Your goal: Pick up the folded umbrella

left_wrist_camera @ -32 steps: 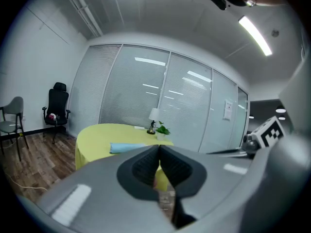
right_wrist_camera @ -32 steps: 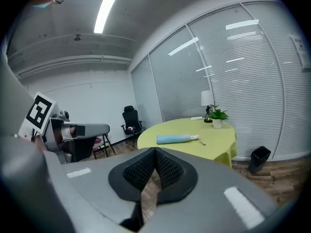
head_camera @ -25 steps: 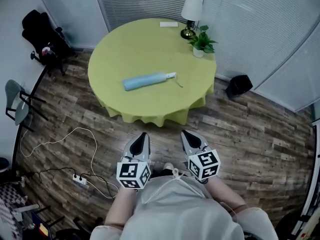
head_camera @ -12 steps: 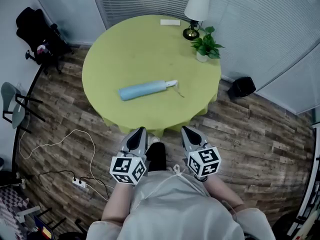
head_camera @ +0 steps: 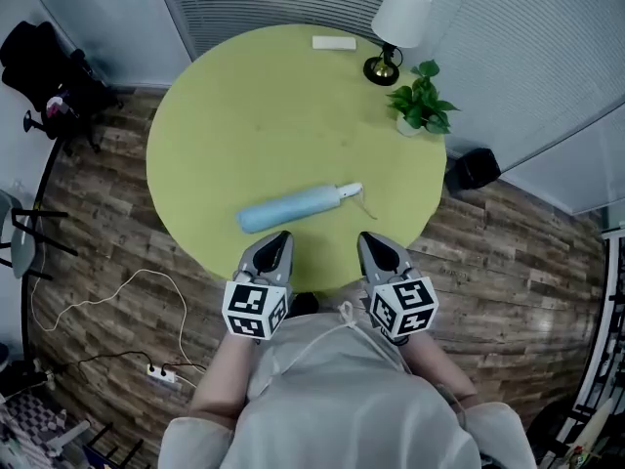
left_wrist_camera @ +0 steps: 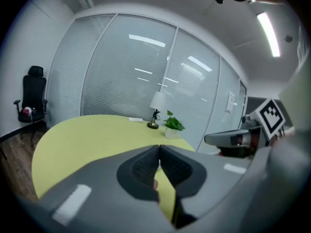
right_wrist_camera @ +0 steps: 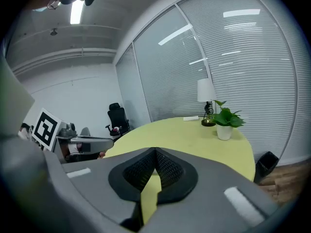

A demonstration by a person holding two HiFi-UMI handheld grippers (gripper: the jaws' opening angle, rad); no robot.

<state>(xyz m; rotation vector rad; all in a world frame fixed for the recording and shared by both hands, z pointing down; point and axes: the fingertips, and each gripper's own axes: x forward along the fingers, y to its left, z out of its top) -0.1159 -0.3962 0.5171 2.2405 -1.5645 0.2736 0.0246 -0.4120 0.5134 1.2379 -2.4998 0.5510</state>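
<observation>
Indoors, folded umbrella [head_camera: 293,208] tops round table [head_camera: 264,96] on plank floor [head_camera: 107,233].

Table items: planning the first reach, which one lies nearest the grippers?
The folded blue umbrella, lying flat by the near edge; the lamp, potted plant and white slab sit at the far side.

The umbrella [head_camera: 293,207] is lying flat on the round yellow-green table [head_camera: 244,96], toward its near edge, with nothing touching it. It is folded shut into a slim, light-blue roll. It is sitting slantwise: the blunt blue end is pointing left and nearer, and the white handle [head_camera: 350,192] is pointing right and farther. A thin cord [head_camera: 367,203] is trailing from the handle onto the table.
</observation>
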